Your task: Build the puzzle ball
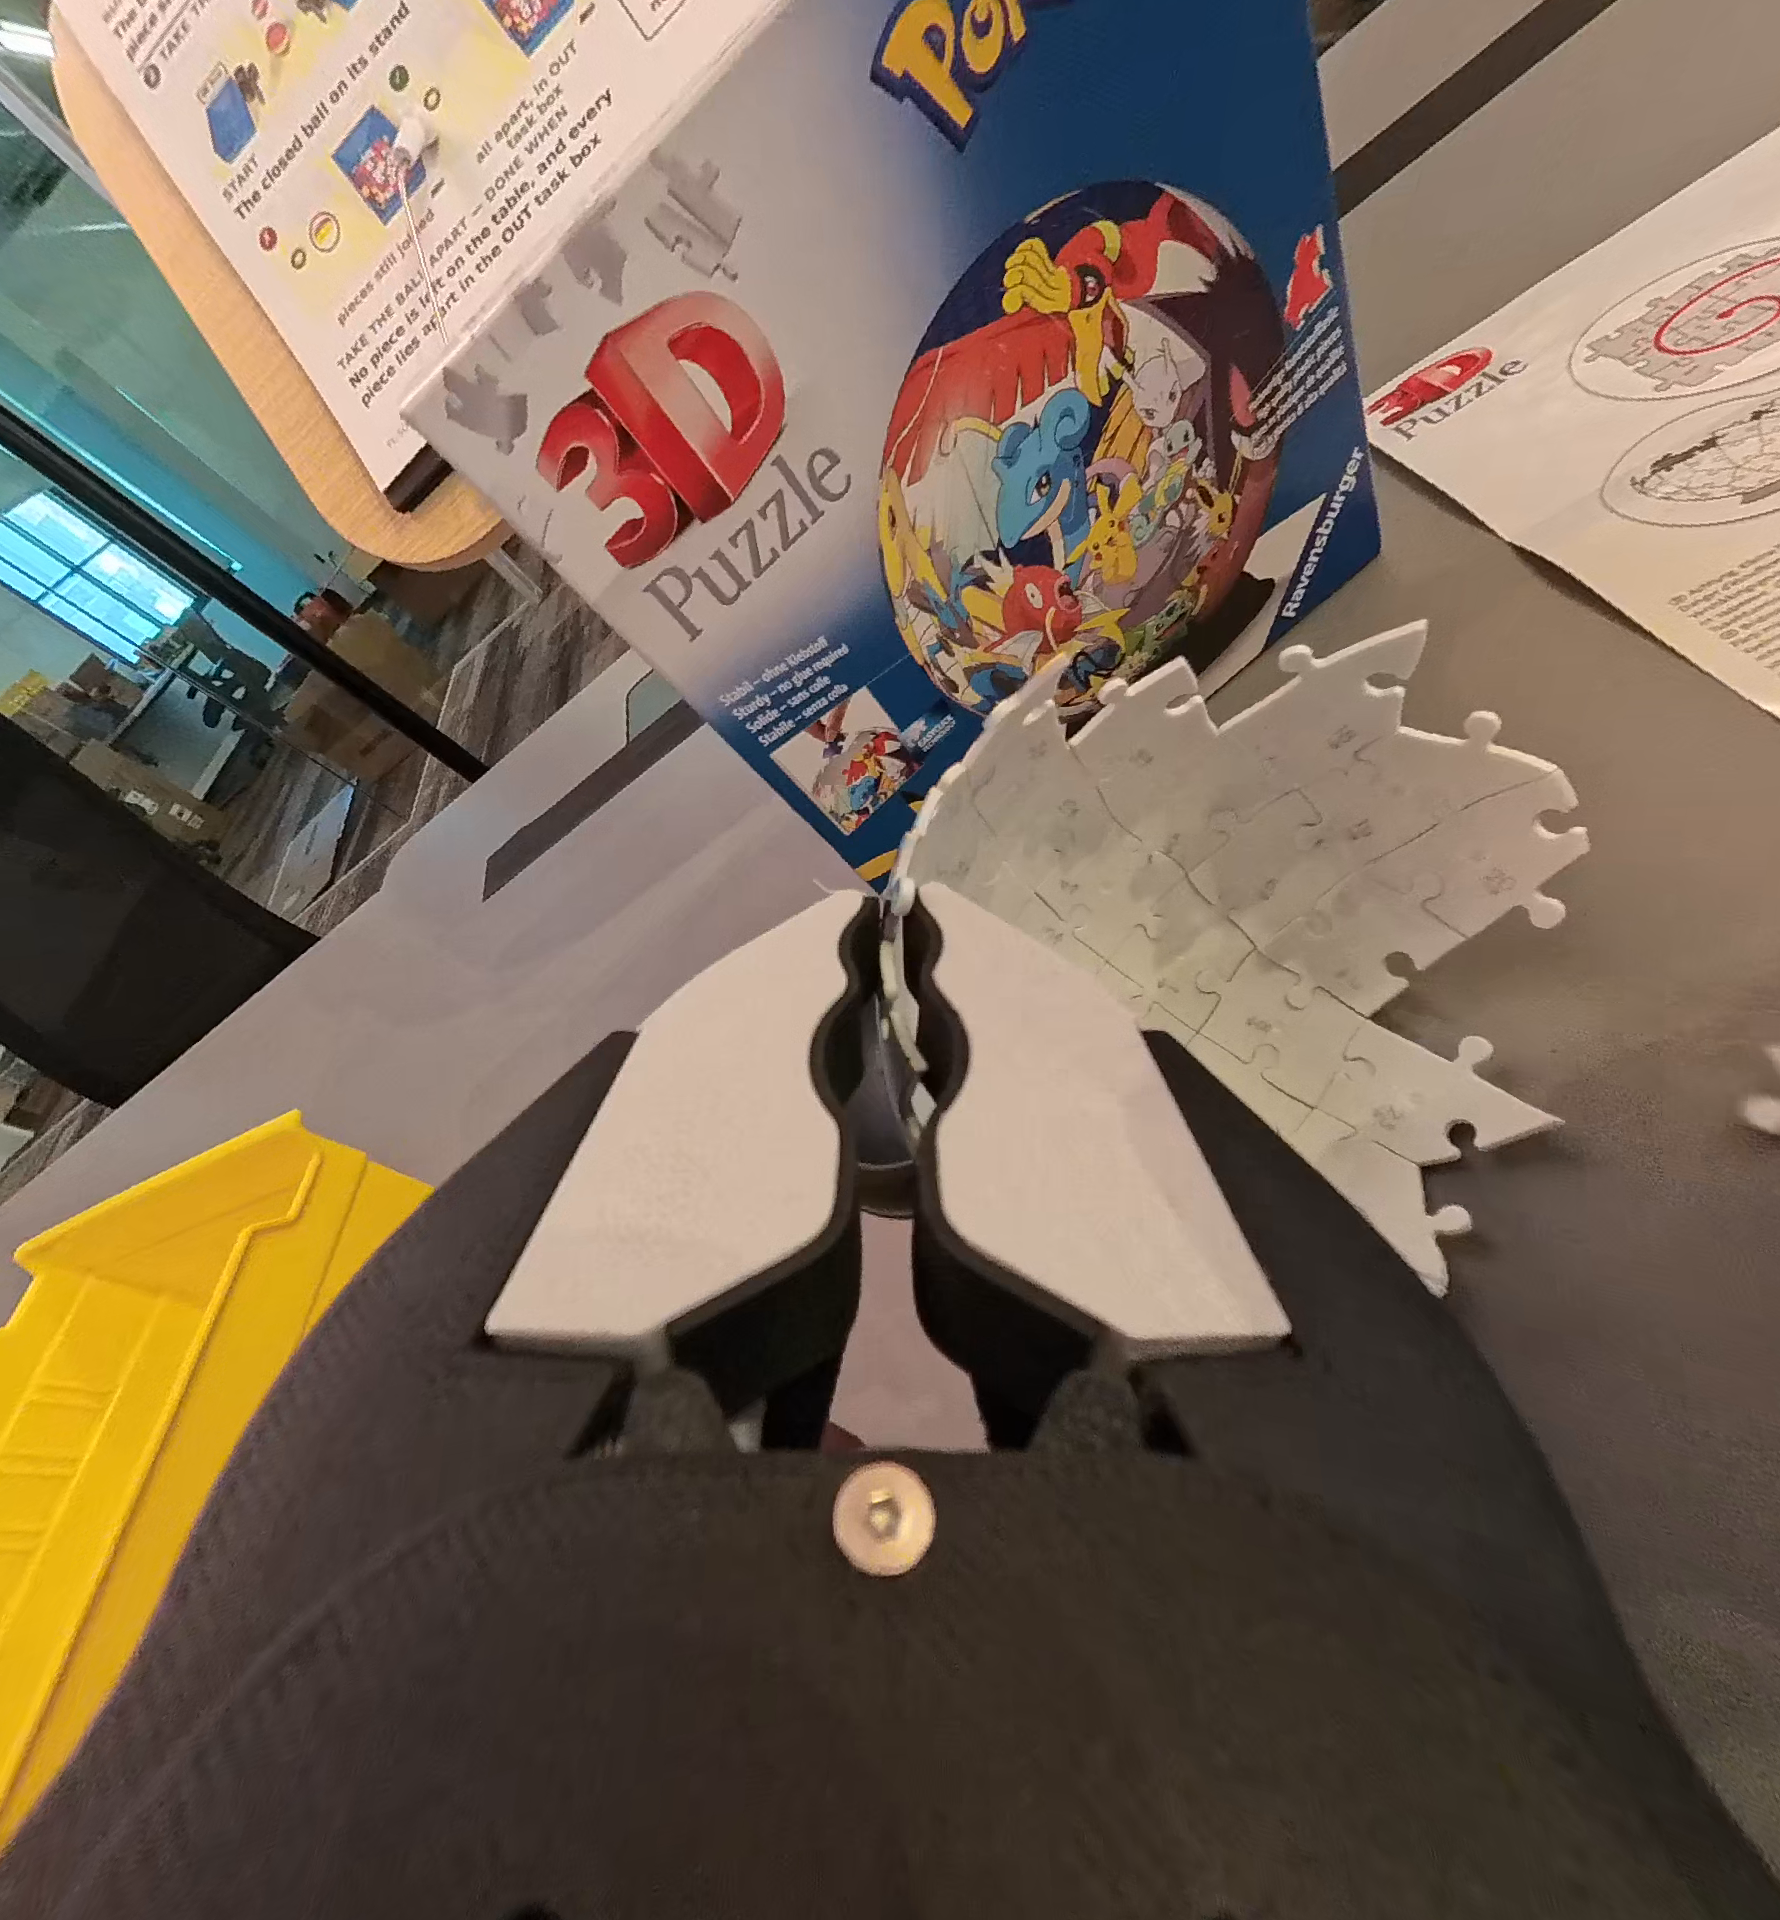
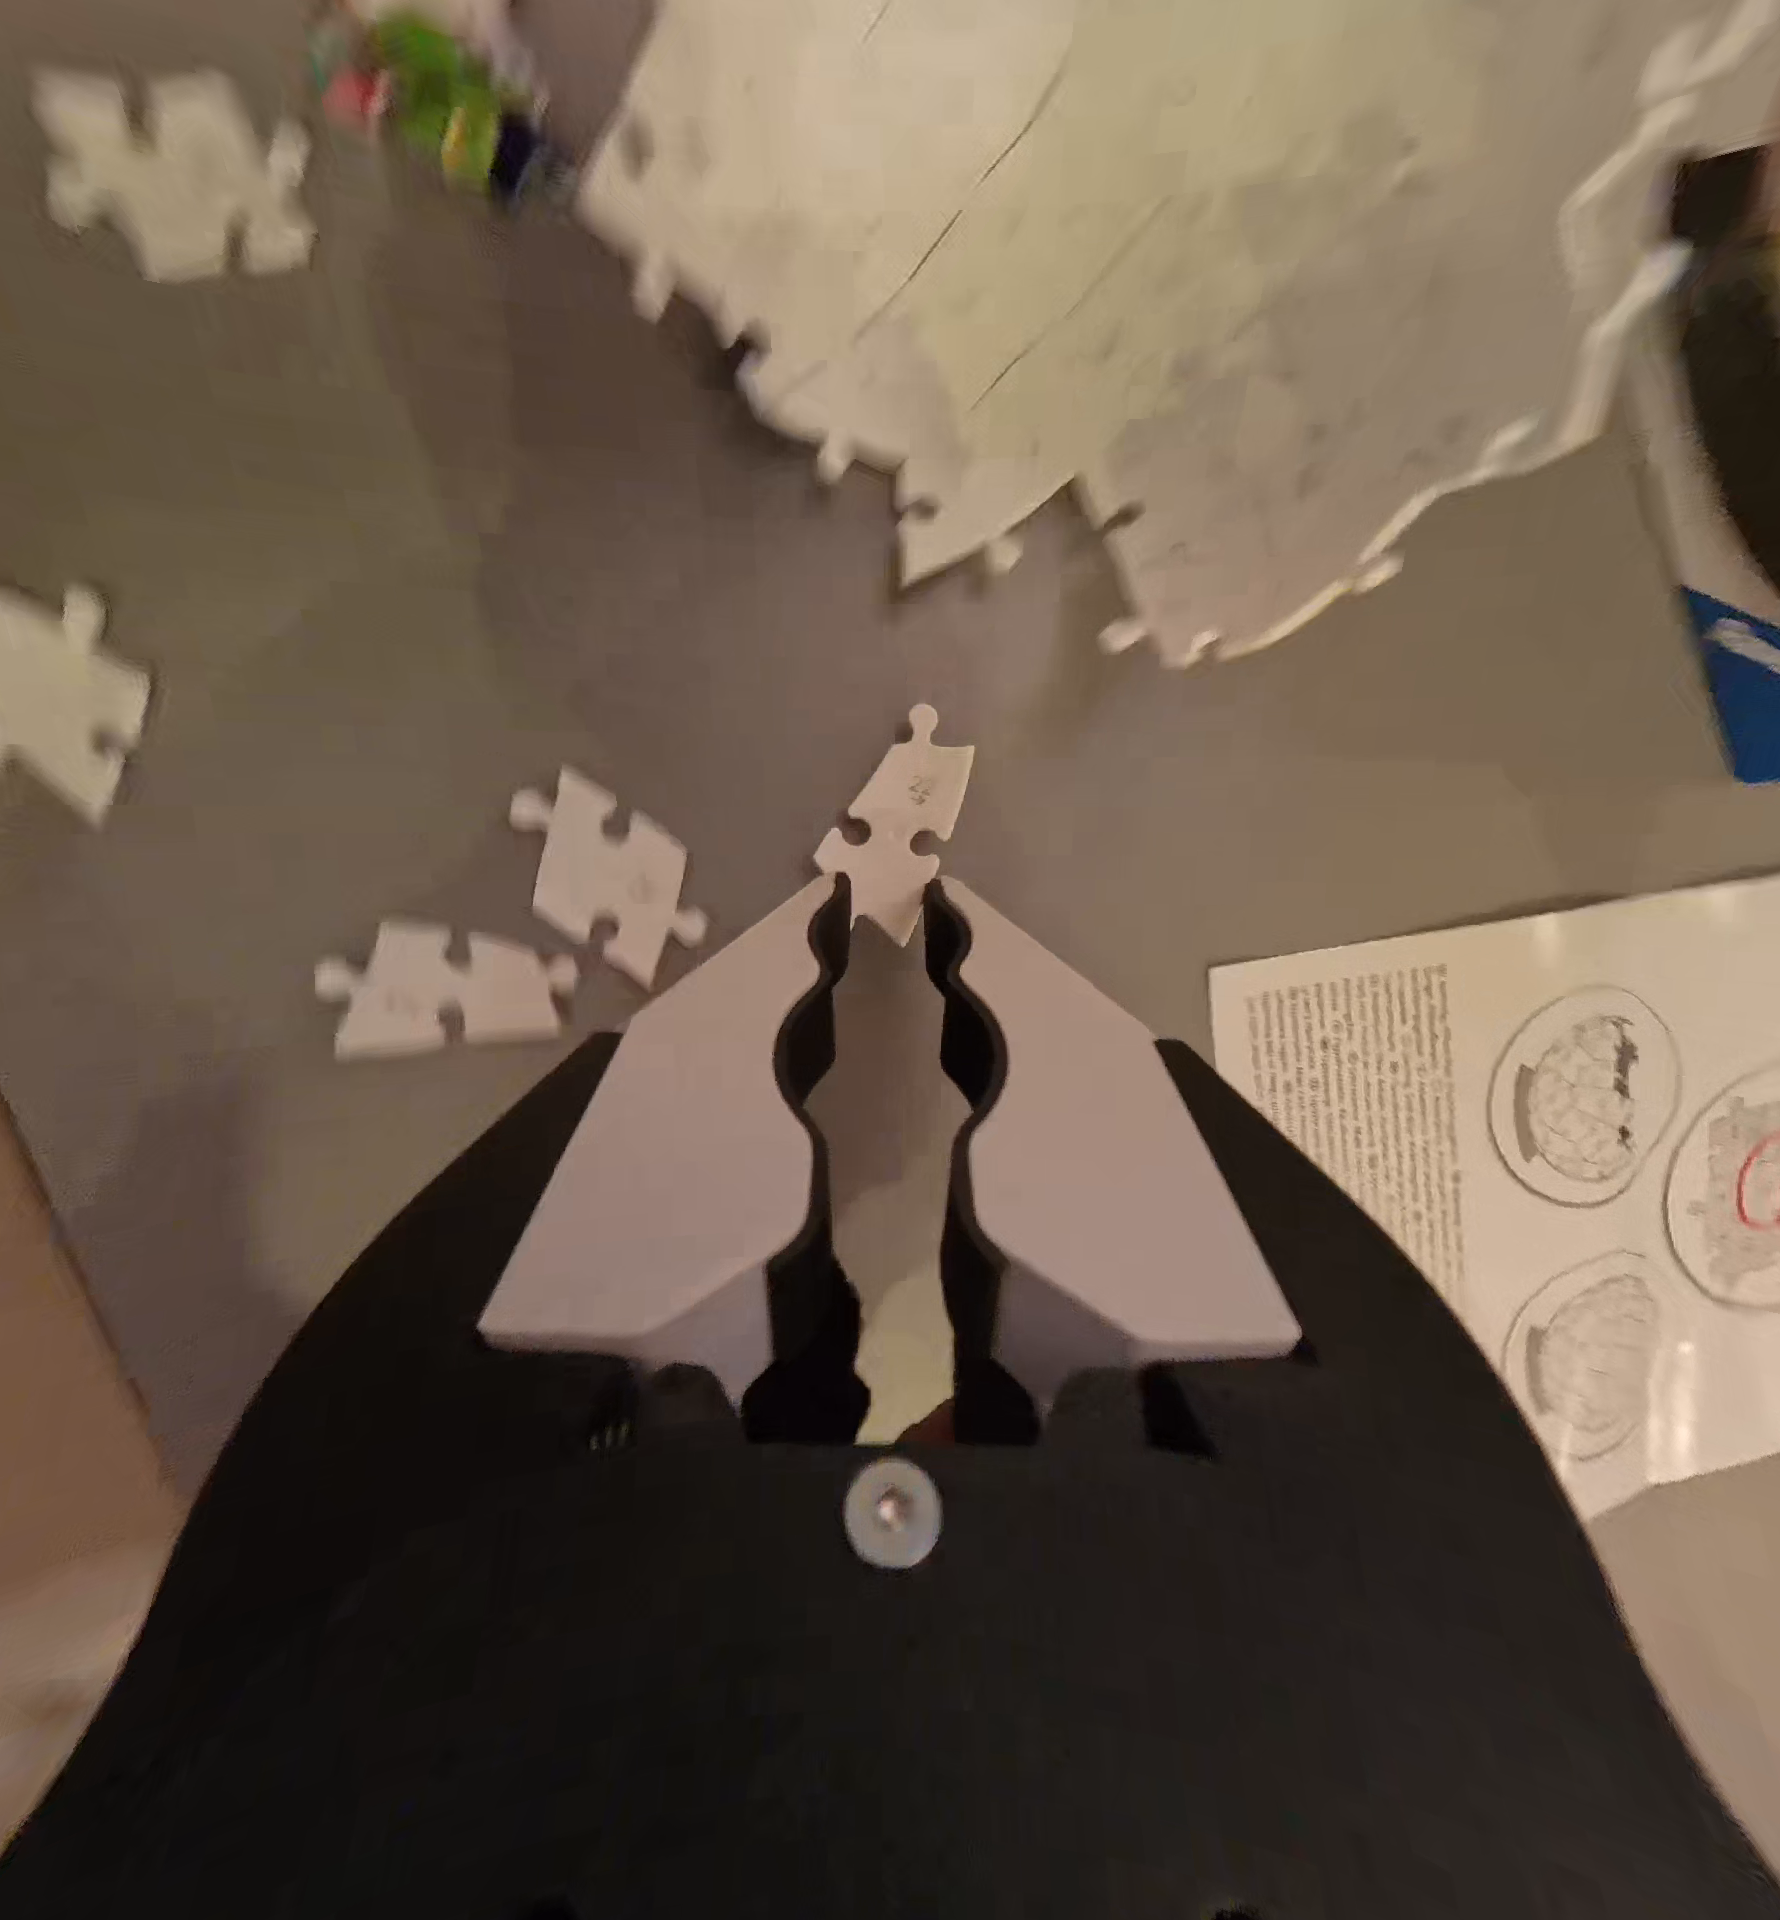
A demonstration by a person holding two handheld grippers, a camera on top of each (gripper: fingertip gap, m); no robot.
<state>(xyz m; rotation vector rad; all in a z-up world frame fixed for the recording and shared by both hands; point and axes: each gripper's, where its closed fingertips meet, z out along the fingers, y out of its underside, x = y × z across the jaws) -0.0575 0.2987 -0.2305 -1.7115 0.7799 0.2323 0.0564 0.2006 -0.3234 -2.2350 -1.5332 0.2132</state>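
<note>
A curved shell of joined white puzzle pieces, the part-built ball, shows its plain inner side. My left gripper is shut on the shell's near left edge and holds it tilted up from the grey table. In the right wrist view the same shell is blurred at the top. My right gripper is shut on a single white puzzle piece, held by its lower corner above the table, short of the shell's edge.
The blue puzzle box stands upright behind the shell. An instruction sheet lies at the right and shows in the right wrist view. Loose white pieces lie on the table. A yellow plastic part sits at the left. About 15 cm separates my left fingertips from my right.
</note>
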